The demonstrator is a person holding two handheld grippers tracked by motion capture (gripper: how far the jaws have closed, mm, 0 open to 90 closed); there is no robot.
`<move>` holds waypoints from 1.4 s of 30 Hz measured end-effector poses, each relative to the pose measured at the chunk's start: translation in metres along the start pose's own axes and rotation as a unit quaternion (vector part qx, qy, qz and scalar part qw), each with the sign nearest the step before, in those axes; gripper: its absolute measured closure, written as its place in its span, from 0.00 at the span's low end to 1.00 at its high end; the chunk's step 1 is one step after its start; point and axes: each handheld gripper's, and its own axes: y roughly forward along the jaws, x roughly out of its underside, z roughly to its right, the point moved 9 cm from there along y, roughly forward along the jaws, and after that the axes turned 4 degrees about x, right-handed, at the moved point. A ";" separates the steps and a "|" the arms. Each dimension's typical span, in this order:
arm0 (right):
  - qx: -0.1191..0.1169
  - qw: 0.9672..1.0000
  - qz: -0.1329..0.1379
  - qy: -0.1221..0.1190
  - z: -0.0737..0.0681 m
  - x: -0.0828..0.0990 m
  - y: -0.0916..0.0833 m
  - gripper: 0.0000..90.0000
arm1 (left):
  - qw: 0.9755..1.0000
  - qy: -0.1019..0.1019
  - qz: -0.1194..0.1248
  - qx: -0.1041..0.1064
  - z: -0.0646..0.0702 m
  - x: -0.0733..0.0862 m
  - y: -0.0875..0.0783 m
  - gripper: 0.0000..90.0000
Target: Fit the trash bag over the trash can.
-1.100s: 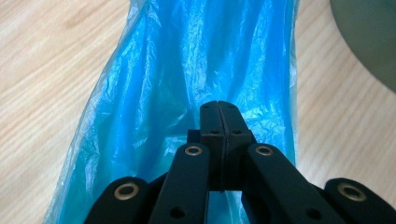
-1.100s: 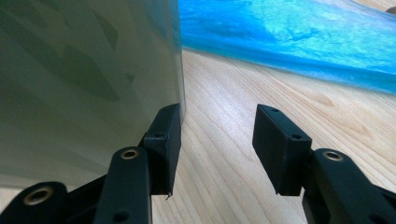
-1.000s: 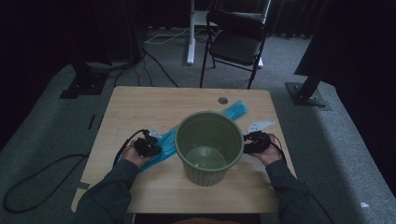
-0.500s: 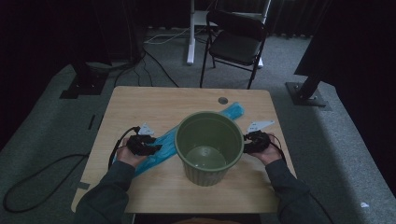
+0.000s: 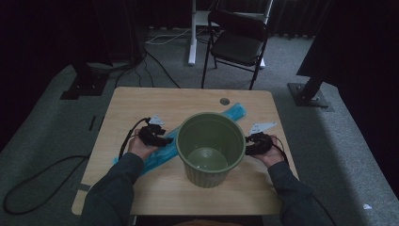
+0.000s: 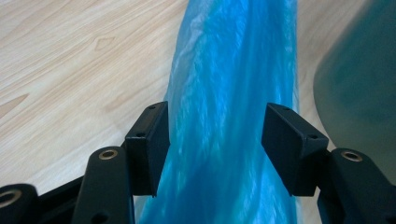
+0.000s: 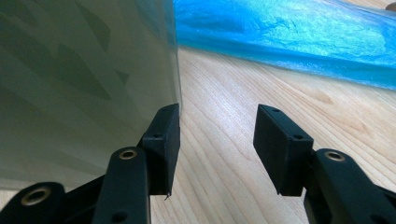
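Note:
A ribbed green bucket (image 5: 210,146) stands upright in the middle of the wooden table (image 5: 141,103). A long blue plastic bag (image 5: 157,155) lies flat and diagonal, passing behind the bucket to the far right. My left gripper (image 5: 165,141) is left of the bucket, over the bag. In the left gripper view its jaws (image 6: 217,112) have just been opening and stand wide, with the blue bag (image 6: 233,93) running between them unpressed. My right gripper (image 5: 248,145) is at the bucket's right side, open (image 7: 217,112). Its left finger (image 7: 163,140) is beside the bucket wall (image 7: 84,84), over bare wood.
A round cable hole (image 5: 224,101) sits near the table's far edge. A black folding chair (image 5: 237,44) stands beyond the table, with stand bases (image 5: 310,94) at the sides and a cable (image 5: 42,174) on the floor at left.
My left hand has shifted a little up the picture and toward the bucket along the bag. The right hand and the bucket have kept still.

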 end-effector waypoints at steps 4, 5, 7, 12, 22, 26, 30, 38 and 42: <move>-0.003 1.000 -0.002 -0.001 -0.001 0.000 0.002 0.56 | 1.000 -0.007 -0.012 -0.003 -0.006 -0.005 0.017 0.46; -0.003 1.000 -0.002 -0.002 -0.001 -0.001 0.002 0.56 | 1.000 -0.008 -0.017 -0.002 -0.007 -0.005 0.020 0.46; -0.004 1.000 -0.002 -0.002 -0.001 -0.001 0.002 0.56 | 1.000 -0.009 -0.020 -0.002 -0.007 -0.006 0.025 0.46; -0.005 1.000 -0.002 -0.002 -0.001 -0.001 0.002 0.55 | 0.999 -0.018 -0.046 -0.001 -0.011 0.000 0.038 0.46; -0.005 1.000 -0.003 -0.003 -0.003 0.000 0.001 0.55 | 0.997 0.021 -0.066 -0.025 -0.004 0.014 0.039 0.44; -0.009 1.000 -0.007 -0.005 -0.004 0.000 0.001 0.55 | 0.997 0.012 -0.064 -0.029 -0.006 0.017 0.034 0.57; -0.017 1.000 -0.009 -0.010 -0.008 0.000 -0.005 0.56 | 0.998 -0.012 -0.059 -0.014 -0.012 0.020 0.028 0.86; -0.044 0.999 -0.015 -0.028 -0.022 0.003 -0.016 0.56 | 0.999 -0.032 -0.023 0.023 -0.011 0.014 0.005 0.98; -0.053 0.997 -0.026 -0.044 -0.031 0.005 -0.021 0.54 | 1.000 -0.011 0.005 0.024 -0.007 0.001 -0.018 0.98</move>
